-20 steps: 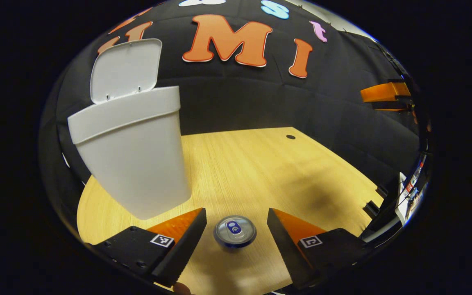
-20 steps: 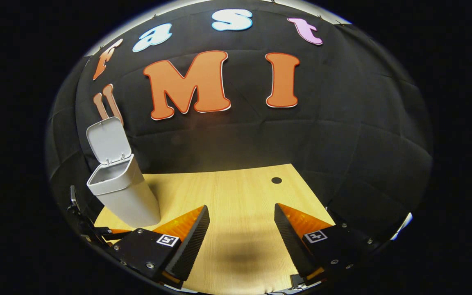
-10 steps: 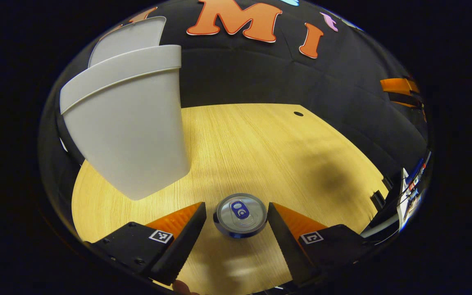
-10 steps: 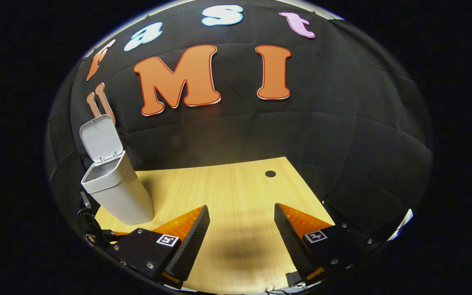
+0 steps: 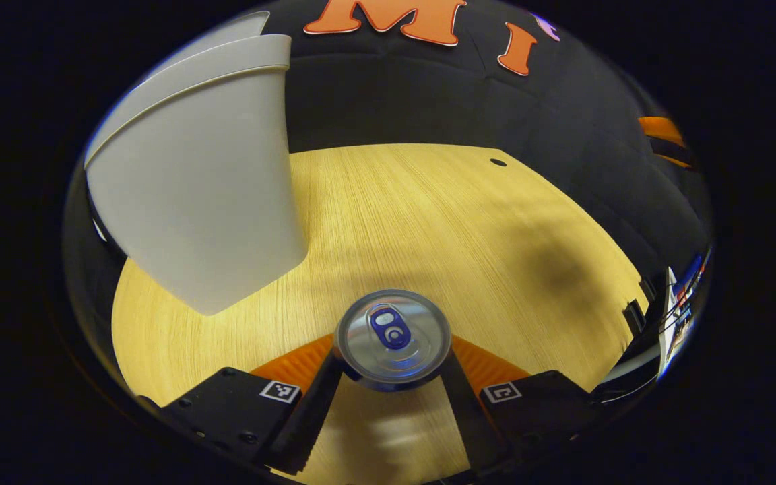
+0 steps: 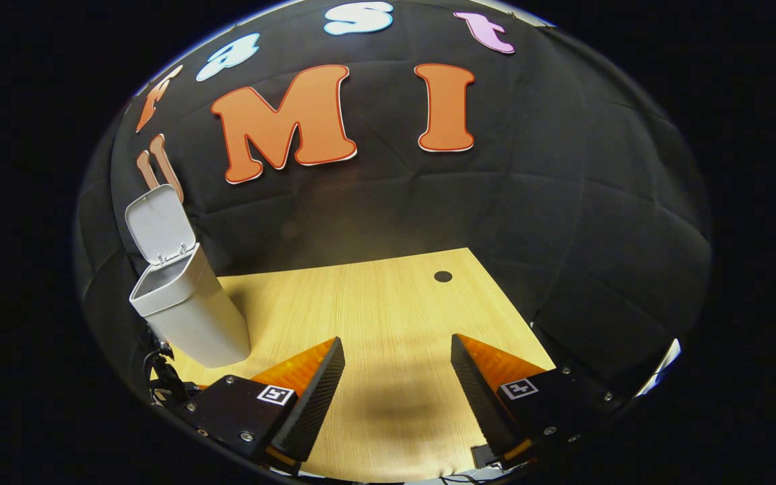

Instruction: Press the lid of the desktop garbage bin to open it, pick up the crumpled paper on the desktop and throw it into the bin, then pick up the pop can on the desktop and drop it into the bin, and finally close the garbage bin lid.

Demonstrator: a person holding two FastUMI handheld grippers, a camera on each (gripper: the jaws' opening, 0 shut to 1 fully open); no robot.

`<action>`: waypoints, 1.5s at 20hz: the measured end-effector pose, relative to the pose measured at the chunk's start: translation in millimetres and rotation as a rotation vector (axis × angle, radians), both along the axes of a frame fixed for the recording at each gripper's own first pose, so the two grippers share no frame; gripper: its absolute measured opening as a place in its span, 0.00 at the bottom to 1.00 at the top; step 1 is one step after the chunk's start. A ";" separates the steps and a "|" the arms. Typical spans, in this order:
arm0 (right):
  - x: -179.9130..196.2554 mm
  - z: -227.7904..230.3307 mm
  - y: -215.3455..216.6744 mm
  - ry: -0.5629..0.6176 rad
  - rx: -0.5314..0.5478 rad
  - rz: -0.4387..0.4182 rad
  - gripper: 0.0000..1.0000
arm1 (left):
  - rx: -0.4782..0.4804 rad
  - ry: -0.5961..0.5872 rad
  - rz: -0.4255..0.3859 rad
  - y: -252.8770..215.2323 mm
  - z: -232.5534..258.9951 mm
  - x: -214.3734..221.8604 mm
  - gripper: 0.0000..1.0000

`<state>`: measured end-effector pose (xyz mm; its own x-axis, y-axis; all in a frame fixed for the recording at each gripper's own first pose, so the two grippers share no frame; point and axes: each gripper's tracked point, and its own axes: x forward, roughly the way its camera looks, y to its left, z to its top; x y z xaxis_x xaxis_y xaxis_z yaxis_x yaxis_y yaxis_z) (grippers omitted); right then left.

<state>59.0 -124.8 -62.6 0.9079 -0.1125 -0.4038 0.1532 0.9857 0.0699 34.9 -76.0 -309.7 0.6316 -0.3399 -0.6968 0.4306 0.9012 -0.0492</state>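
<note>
Left gripper (image 5: pixel 391 377) lowered, jaws narrowed around pop can (image 5: pixel 393 337); right gripper (image 6: pixel 395 387) jaws wide; bin (image 6: pixel 182 310) lid up.

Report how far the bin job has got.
Done: the bin stands with its lid up, and no crumpled paper lies on the desktop, so it is probably binned. In hand: the left gripper straddles the upright pop can; grip unconfirmed. Left: lift the can, drop it in, close the lid.

Black cloth wall (image 6: pixel 563 222) behind a light wooden table (image 6: pixel 388 310).
</note>
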 end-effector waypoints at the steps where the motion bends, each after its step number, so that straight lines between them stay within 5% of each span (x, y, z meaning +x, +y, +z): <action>1: 0.9 0.1 0.0 0.001 0.002 0.001 0.95 | -0.001 -0.012 0.000 2.7 6.3 1.2 0.83; 13: 6.3 15.1 19.0 -0.032 0.003 0.043 0.95 | -0.107 -0.306 -0.029 -4.3 191.6 -7.5 0.83; 21: 12.0 23.5 28.7 -0.045 -0.003 0.061 0.95 | -0.151 -0.618 0.021 37.7 329.0 17.9 0.80; 30: 14.5 22.1 24.7 -0.032 0.011 0.042 0.95 | -0.225 -0.646 0.248 125.6 373.4 102.3 0.80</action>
